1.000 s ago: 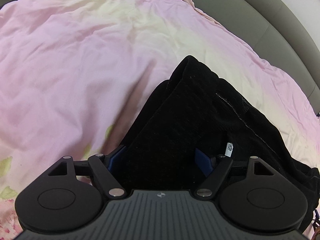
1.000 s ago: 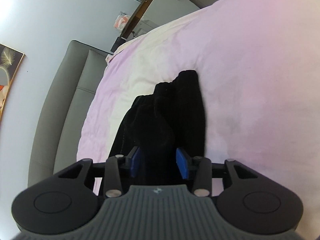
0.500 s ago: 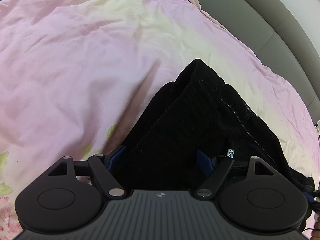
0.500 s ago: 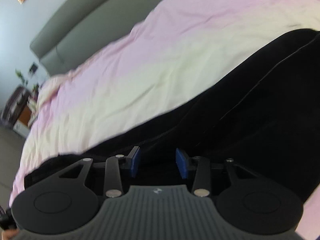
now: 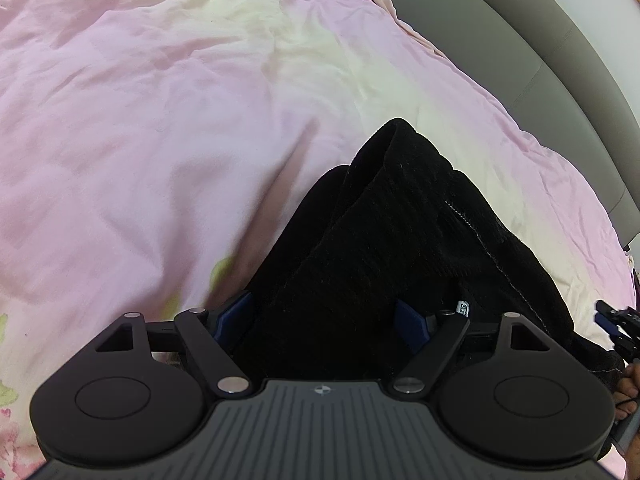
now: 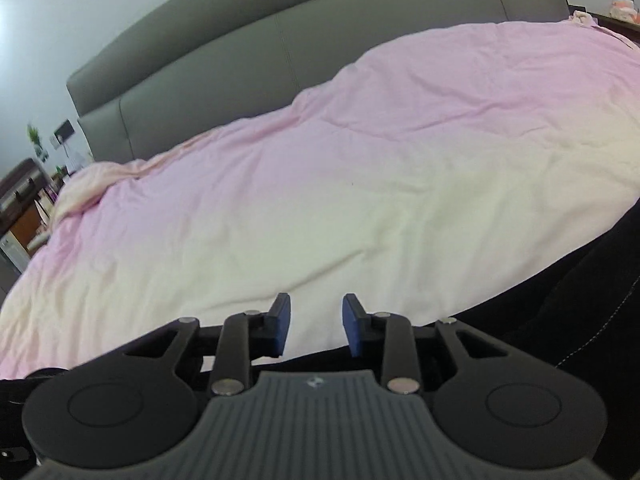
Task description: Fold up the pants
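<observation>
Black pants [image 5: 392,232] lie bunched on a pink and cream duvet [image 5: 160,120]. In the left wrist view the cloth fills the wide gap between my left gripper's blue pads [image 5: 236,316]; the left gripper [image 5: 324,316] is open over the pants. A small white label [image 5: 463,307] shows by the right pad. In the right wrist view my right gripper [image 6: 316,322] is open and empty above the duvet [image 6: 360,184], with the pants [image 6: 580,280] at the lower right edge. The right gripper also shows at the far right of the left wrist view [image 5: 616,320].
A grey padded headboard [image 6: 280,40] runs behind the bed; it also shows in the left wrist view [image 5: 540,52]. A bedside cabinet with small items [image 6: 24,200] stands at the left. The duvet spreads wide to the left of the pants.
My right gripper has let go of the pants, swung away from them and now points over bare duvet toward the headboard. My left gripper stays open over the pants, shifted slightly.
</observation>
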A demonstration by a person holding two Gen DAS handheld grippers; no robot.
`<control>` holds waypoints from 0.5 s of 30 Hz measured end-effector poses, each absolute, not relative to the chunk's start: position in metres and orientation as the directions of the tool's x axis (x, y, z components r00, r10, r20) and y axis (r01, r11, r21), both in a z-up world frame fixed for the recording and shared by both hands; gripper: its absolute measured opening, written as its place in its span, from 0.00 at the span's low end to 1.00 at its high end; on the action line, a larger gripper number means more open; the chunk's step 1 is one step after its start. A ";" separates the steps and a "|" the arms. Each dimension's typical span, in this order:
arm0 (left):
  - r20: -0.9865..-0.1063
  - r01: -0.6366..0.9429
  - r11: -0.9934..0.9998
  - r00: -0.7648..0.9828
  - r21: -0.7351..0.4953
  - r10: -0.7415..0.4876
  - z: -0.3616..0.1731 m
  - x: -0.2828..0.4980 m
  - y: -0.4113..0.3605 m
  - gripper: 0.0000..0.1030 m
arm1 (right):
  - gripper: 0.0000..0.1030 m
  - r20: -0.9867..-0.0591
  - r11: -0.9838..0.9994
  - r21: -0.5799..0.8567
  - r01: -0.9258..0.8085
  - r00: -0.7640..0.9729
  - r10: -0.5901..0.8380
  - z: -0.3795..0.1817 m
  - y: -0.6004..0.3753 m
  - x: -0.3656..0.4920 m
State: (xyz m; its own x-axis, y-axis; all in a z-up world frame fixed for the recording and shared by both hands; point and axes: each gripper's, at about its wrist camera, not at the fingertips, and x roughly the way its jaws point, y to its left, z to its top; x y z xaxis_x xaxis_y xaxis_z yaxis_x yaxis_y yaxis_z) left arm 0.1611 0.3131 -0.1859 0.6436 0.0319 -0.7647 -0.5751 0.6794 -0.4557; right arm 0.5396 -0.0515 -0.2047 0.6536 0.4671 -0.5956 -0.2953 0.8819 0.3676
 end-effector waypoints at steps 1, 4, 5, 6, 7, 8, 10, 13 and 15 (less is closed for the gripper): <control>-0.763 -0.574 0.679 0.646 -0.458 0.031 -0.186 0.161 0.313 0.90 | 0.27 -0.573 0.874 0.382 -0.302 0.664 0.480 -0.199 -0.061 0.534; -0.753 -0.565 0.677 0.658 -0.472 0.024 -0.187 0.161 0.314 0.91 | 0.37 -0.521 0.866 0.388 -0.316 0.700 0.489 -0.176 -0.090 0.503; -0.745 -0.559 0.672 0.666 -0.486 0.016 -0.187 0.160 0.315 0.89 | 0.38 -0.509 0.869 0.385 -0.310 0.714 0.481 -0.169 -0.103 0.492; -0.738 -0.555 0.665 0.675 -0.500 0.009 -0.187 0.159 0.316 0.88 | 0.39 -0.501 0.870 0.390 -0.302 0.724 0.475 -0.162 -0.114 0.483; -0.729 -0.548 0.658 0.685 -0.516 0.000 -0.186 0.157 0.317 0.86 | 0.40 -0.489 0.869 0.405 -0.284 0.736 0.469 -0.156 -0.129 0.474; -0.721 -0.543 0.652 0.692 -0.530 -0.010 -0.186 0.156 0.318 0.82 | 0.41 -0.474 0.865 0.431 -0.257 0.751 0.459 -0.153 -0.147 0.464; -0.712 -0.537 0.628 0.701 -0.564 -0.039 -0.187 0.154 0.323 0.78 | 0.42 -0.457 0.846 0.498 -0.188 0.773 0.440 -0.149 -0.179 0.446; -0.699 -0.521 0.608 0.710 -0.599 -0.081 -0.190 0.153 0.329 0.77 | 0.43 -0.433 0.778 0.621 -0.091 0.788 0.438 -0.149 -0.225 0.413; -0.691 -0.512 0.593 0.715 -0.621 -0.107 -0.194 0.150 0.332 0.78 | 0.44 -0.445 0.754 0.655 -0.047 0.783 0.435 -0.155 -0.242 0.393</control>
